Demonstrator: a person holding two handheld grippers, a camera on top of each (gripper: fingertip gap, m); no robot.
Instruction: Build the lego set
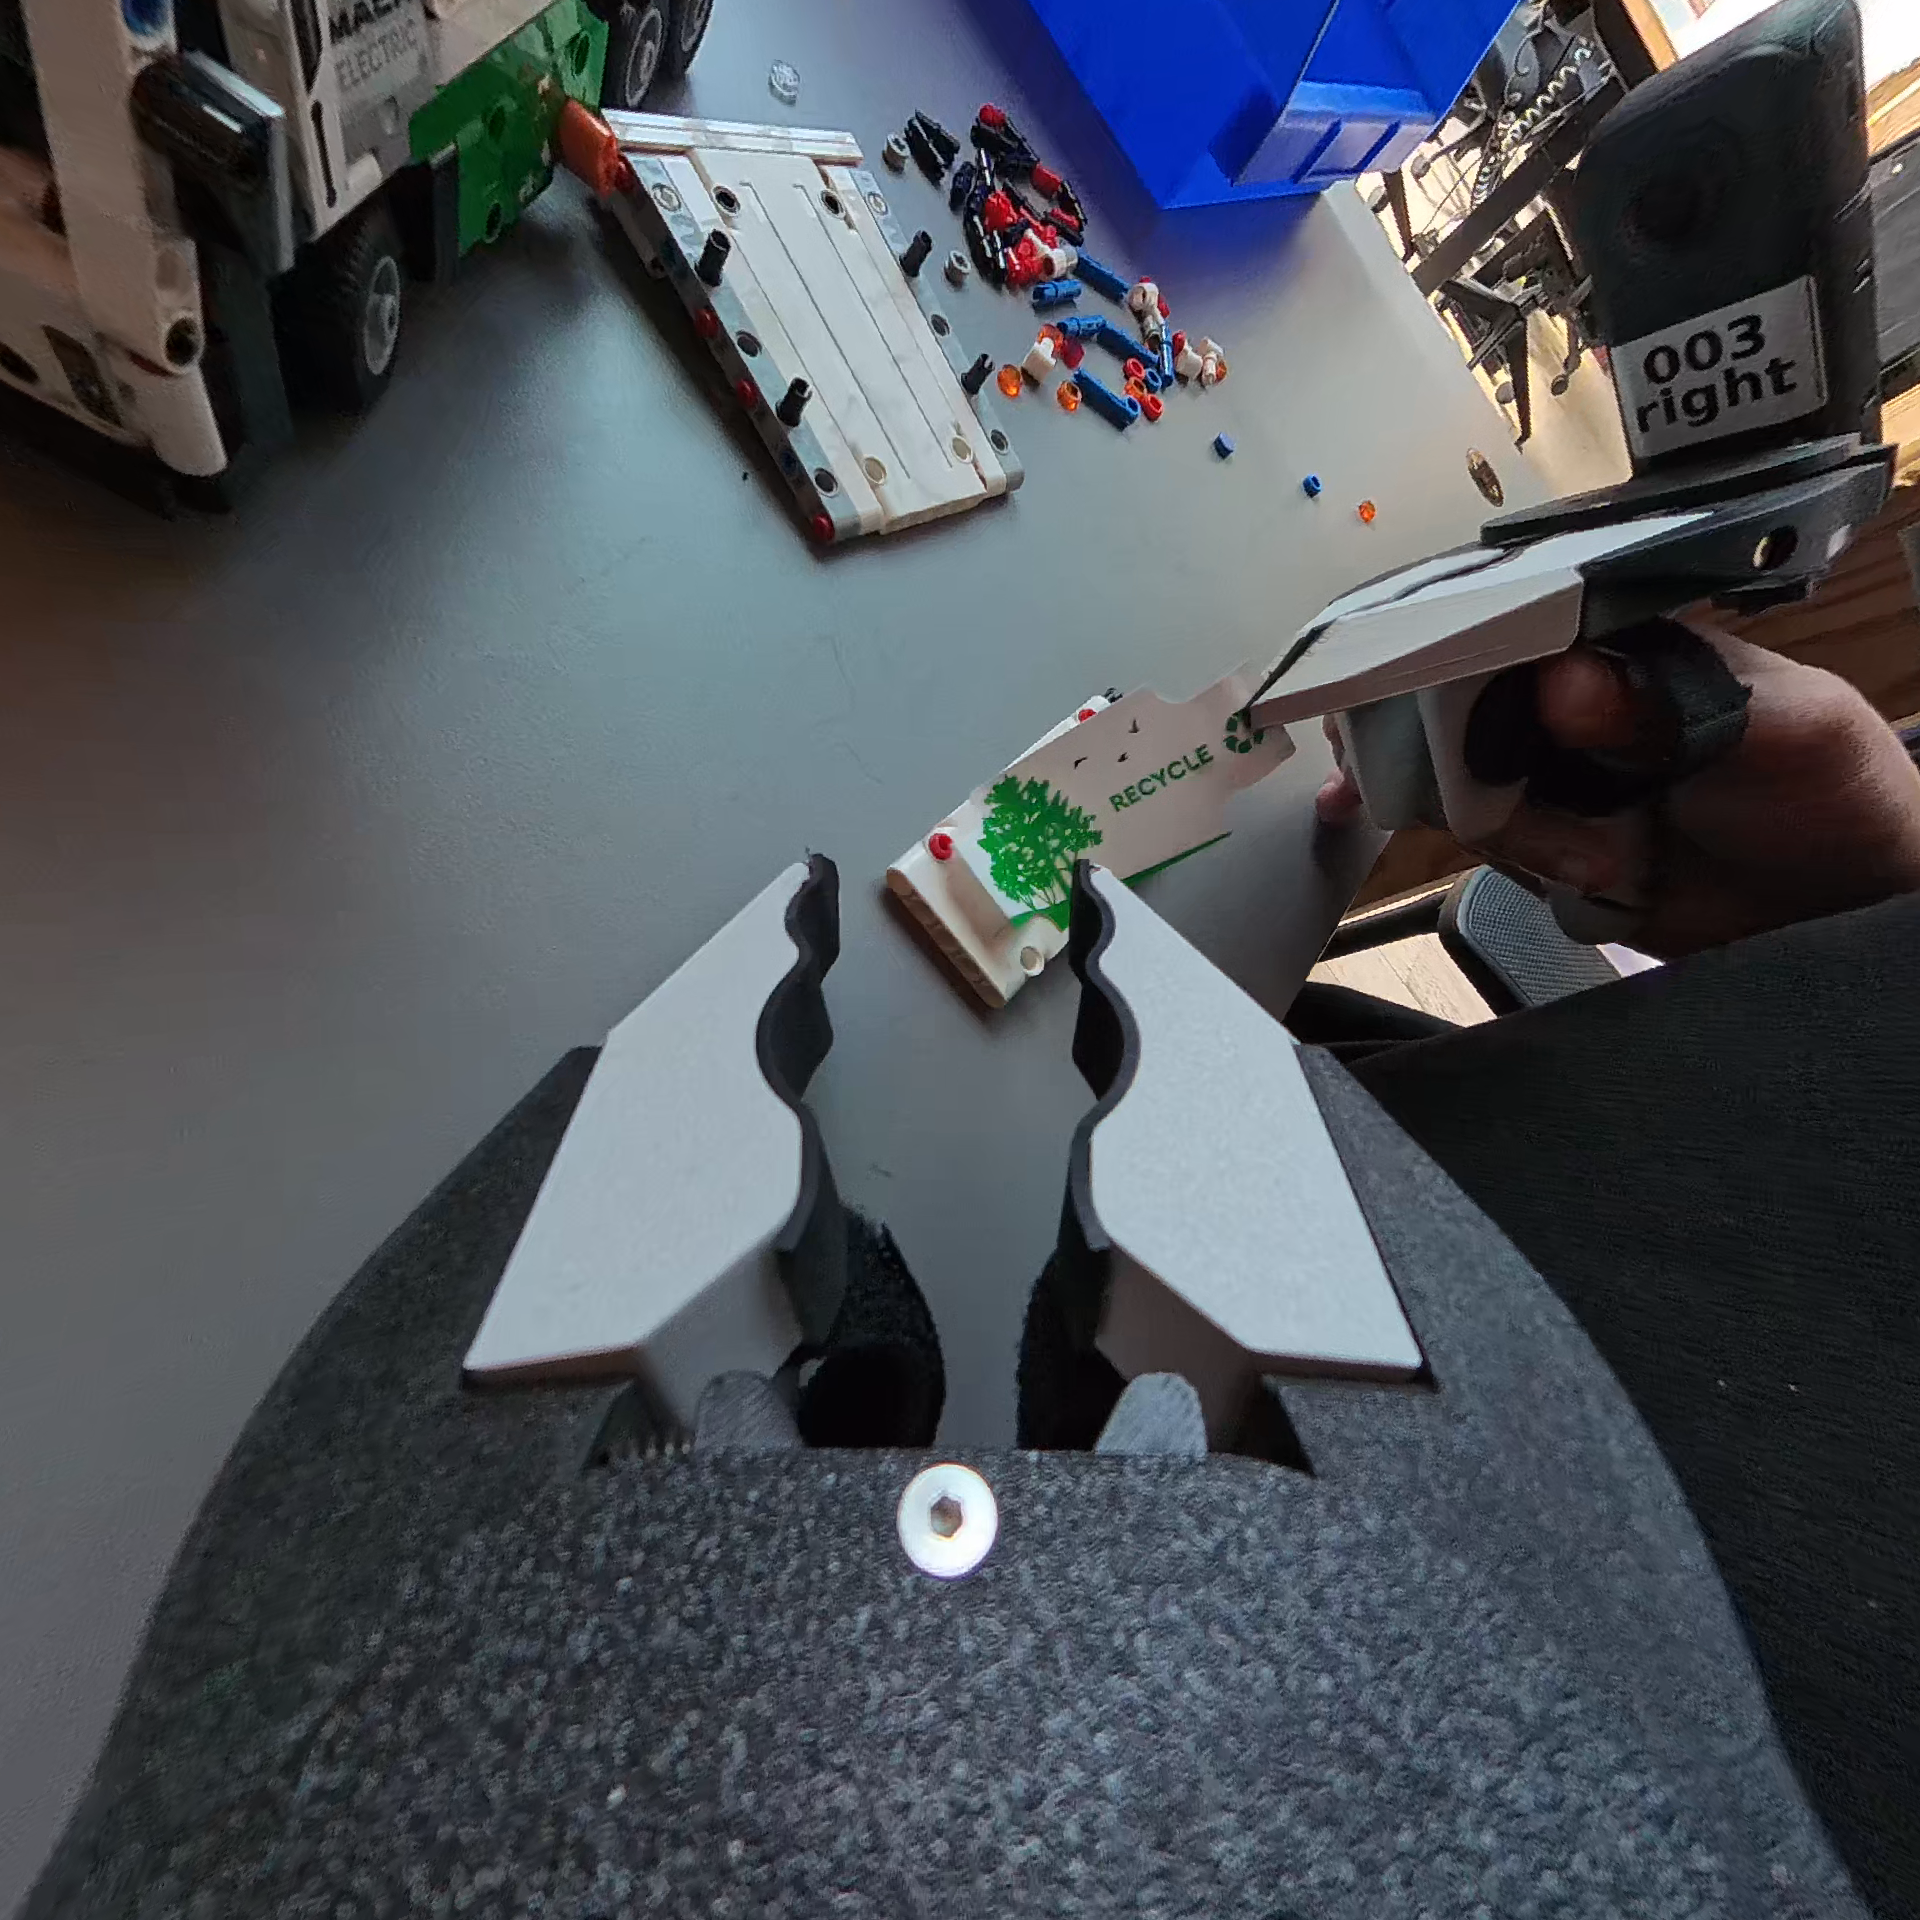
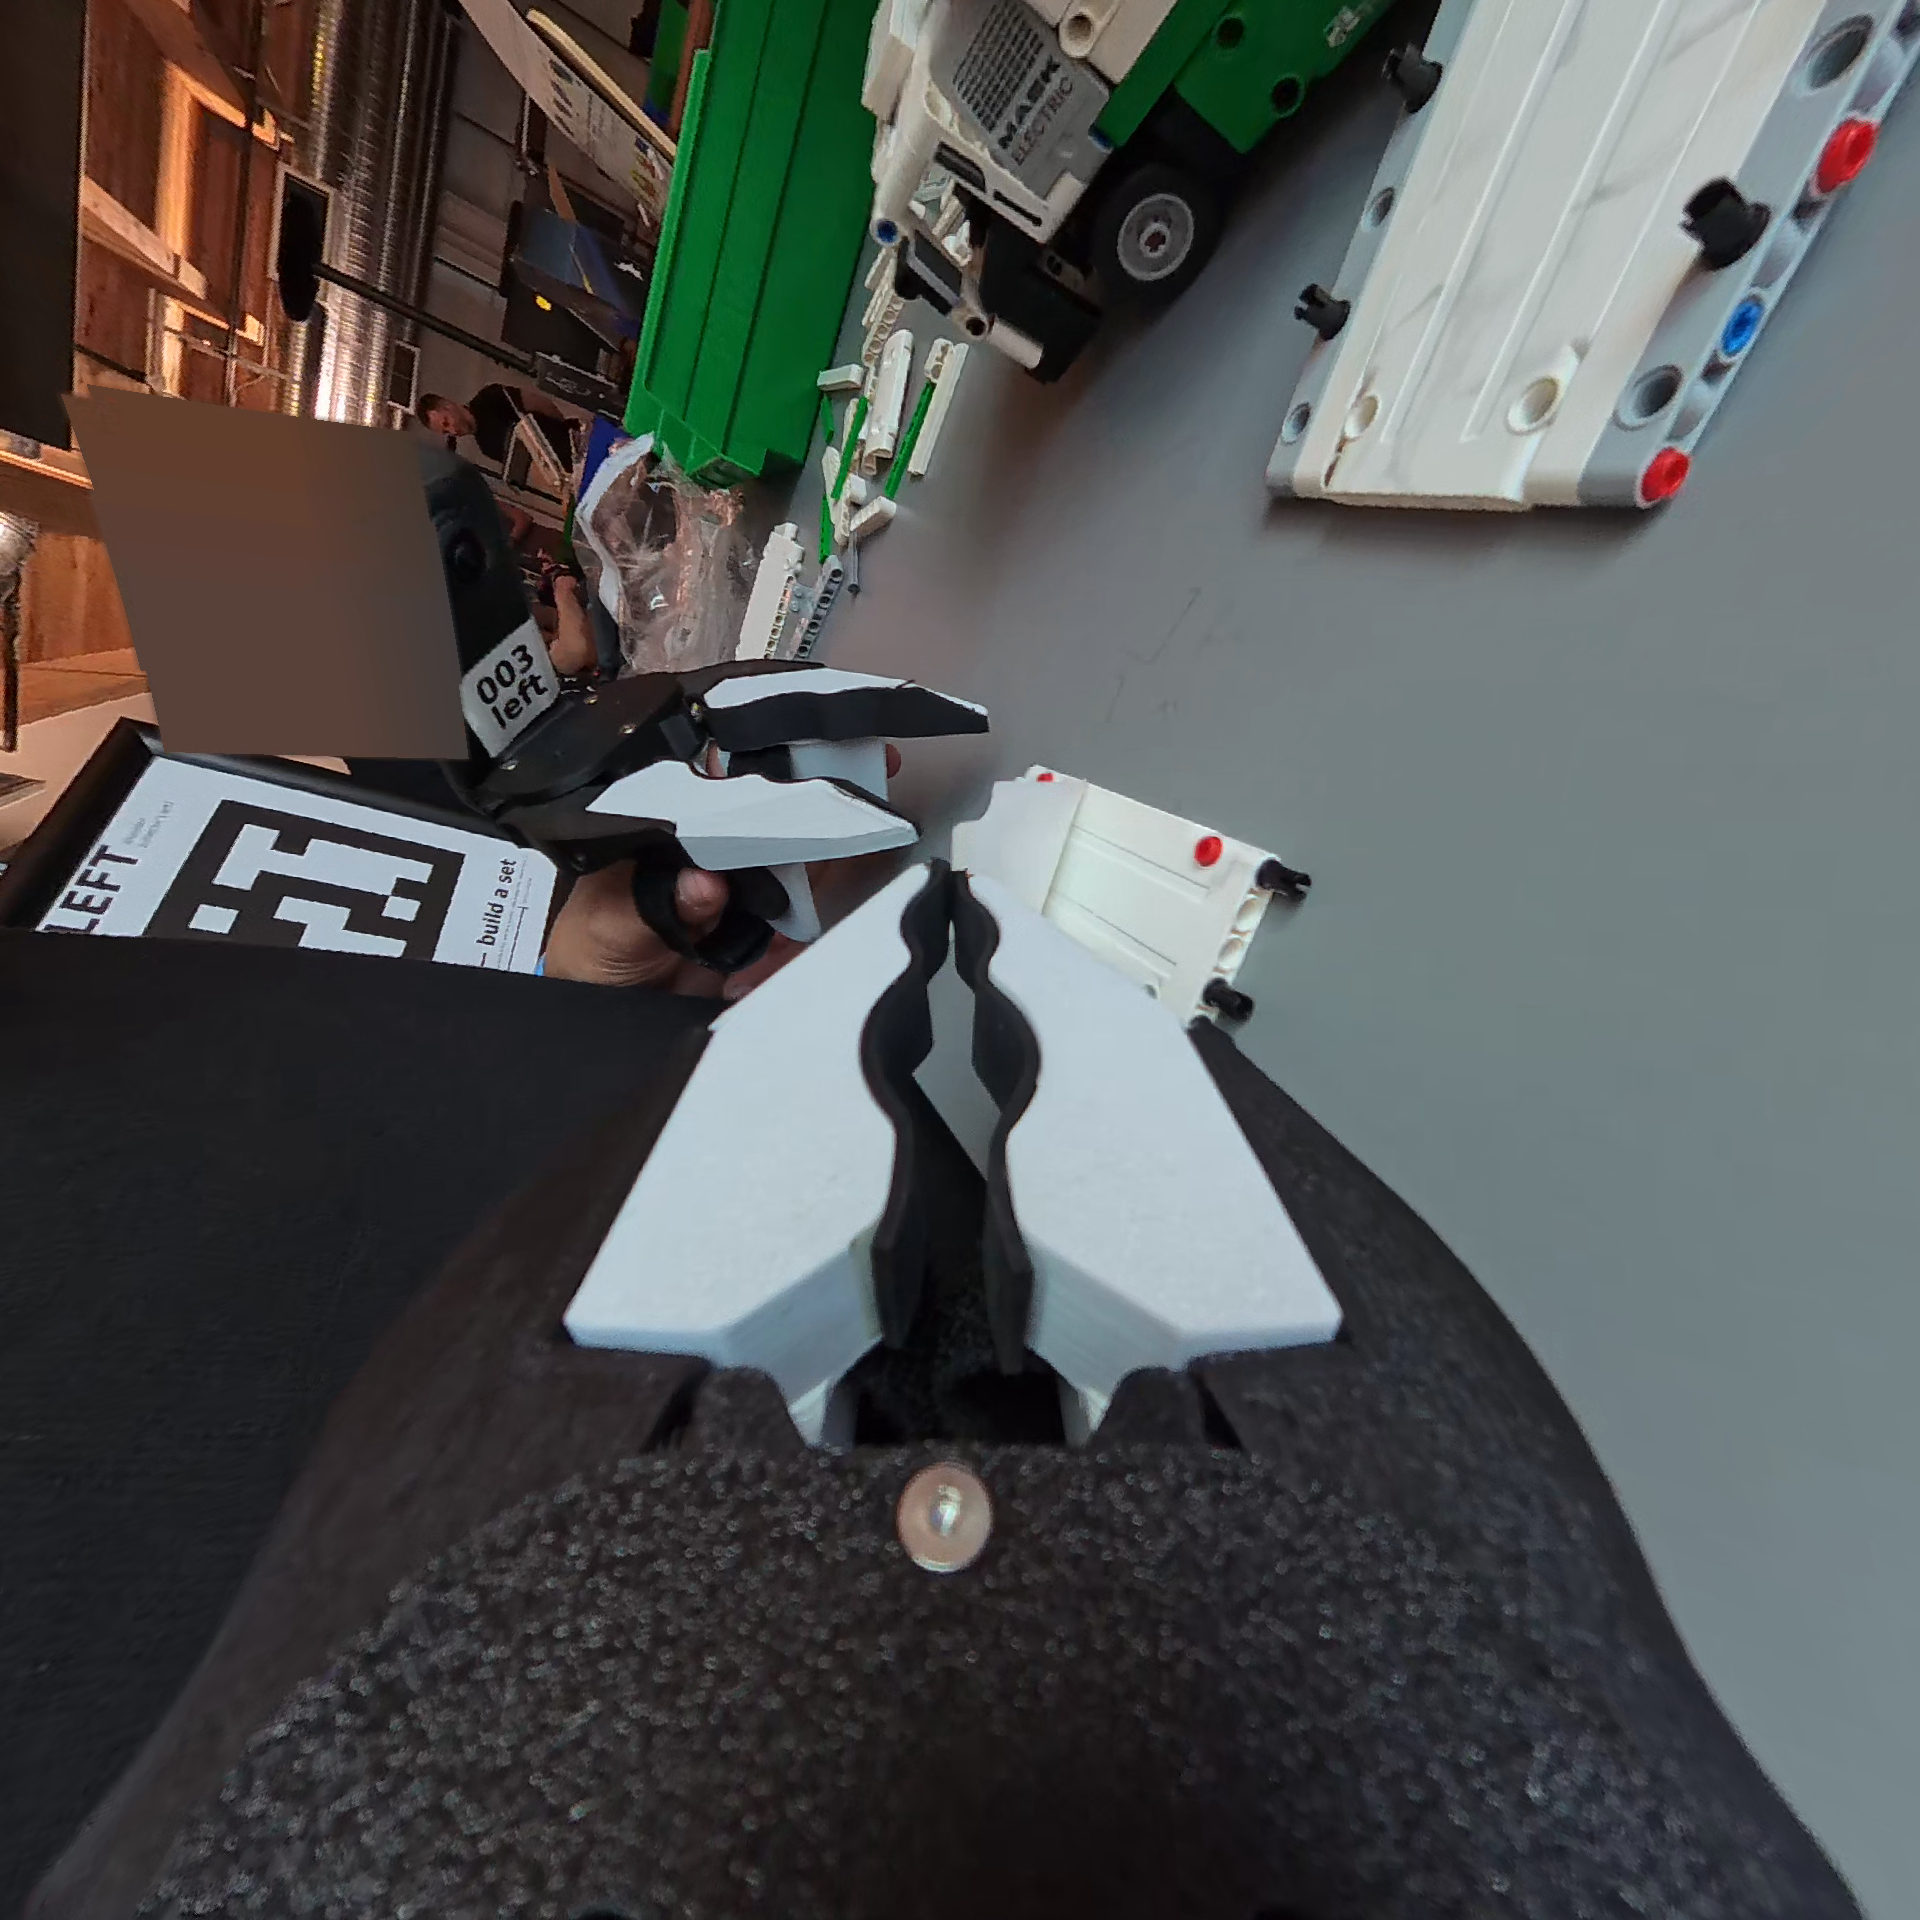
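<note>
Two grippers are seen over a dull grey table, one in each hand. The right gripper comes in from 3 o'clock in the left wrist view; its fingers are shut together, the tips pinching the loose end of a white sticker printed with a green tree and green lettering. The sticker's other end lies on a small white panel built of plastic bricks, with red pegs and black pins on its edges (the sheet seems to be held taut so it can be laid flat or peeled; which, cannot be told).

The left gripper hangs just short of the panel's near end, fingers apart, nothing between the wavy black pads. It appears placed to steady the panel.

At 12 o'clock a larger white ribbed panel lies flat; small red, blue and black pegs are scattered at 1 o'clock, a blue bin beyond. A white-and-green toy truck stands at 11 o'clock.
</note>
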